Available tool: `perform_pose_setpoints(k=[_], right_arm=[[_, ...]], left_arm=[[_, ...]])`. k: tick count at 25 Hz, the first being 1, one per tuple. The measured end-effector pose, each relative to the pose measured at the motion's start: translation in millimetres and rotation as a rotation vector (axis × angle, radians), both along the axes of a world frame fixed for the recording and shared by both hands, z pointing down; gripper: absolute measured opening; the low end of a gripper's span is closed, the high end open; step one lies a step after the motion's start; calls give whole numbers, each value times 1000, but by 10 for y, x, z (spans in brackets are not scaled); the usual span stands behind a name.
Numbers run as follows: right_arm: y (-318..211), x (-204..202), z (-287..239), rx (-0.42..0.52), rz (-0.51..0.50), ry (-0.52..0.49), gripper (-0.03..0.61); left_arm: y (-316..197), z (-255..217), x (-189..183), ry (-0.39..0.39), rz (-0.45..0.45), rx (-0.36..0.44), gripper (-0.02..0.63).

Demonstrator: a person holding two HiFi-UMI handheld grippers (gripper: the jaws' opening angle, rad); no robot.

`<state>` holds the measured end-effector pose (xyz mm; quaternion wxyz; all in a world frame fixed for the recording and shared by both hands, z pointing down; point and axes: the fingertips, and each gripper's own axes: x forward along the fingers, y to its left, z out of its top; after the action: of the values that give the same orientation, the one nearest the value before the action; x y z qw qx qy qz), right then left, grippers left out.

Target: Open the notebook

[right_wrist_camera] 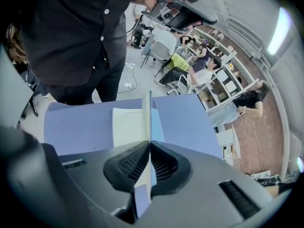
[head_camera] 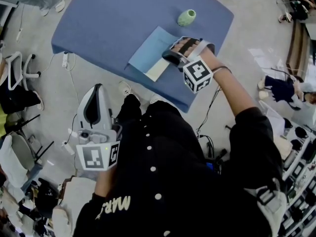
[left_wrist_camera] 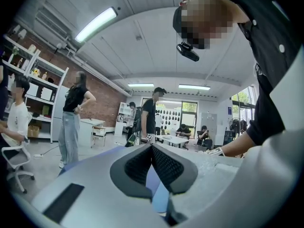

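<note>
The notebook (head_camera: 152, 49) lies near the front edge of the blue table (head_camera: 108, 19), its light blue cover raised and a white page (head_camera: 159, 70) showing beneath. My right gripper (head_camera: 171, 57) is shut on the cover's edge. In the right gripper view the cover (right_wrist_camera: 147, 118) stands edge-on between the pads of the right gripper (right_wrist_camera: 149, 144), with the white page (right_wrist_camera: 127, 125) to its left. My left gripper (head_camera: 97, 89) hangs off the table at the lower left, beside the person's leg. In its own view the left gripper (left_wrist_camera: 152, 147) has its pads together and nothing between them.
A small green round object (head_camera: 186, 18) sits at the table's far side. White office chairs (head_camera: 19, 73) and cables (head_camera: 69, 78) are on the floor at the left. Several people (left_wrist_camera: 71, 122) stand or sit in the room beyond, near tables and shelves.
</note>
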<state>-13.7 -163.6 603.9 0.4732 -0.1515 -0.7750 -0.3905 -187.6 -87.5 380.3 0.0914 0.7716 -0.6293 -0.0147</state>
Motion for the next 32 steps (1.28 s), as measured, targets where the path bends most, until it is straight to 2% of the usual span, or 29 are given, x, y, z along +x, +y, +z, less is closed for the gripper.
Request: perform_pose_setpoints(k=[10, 17, 21, 22, 23, 32], right_arm=[[-426, -607, -303, 24, 58, -89, 35], [-815, -1261, -398, 30, 85, -164, 28], [-1015, -1619, -204, 23, 107, -161, 37], [-1058, -1682, -118, 20, 113, -152, 7], [-1088, -1736, -21, 14, 116, -139, 6], [-1136, -1956, 720, -64, 170, -42, 18]], left_arm=[[52, -63, -277, 5, -43, 11, 3], [62, -49, -531, 4, -85, 3, 3], [56, 66, -738, 9, -108, -17, 3], [53, 100, -794, 10, -113, -22, 3], [54, 132, -848, 10, -117, -27, 3], [67, 371, -1216, 13, -141, -79, 3]])
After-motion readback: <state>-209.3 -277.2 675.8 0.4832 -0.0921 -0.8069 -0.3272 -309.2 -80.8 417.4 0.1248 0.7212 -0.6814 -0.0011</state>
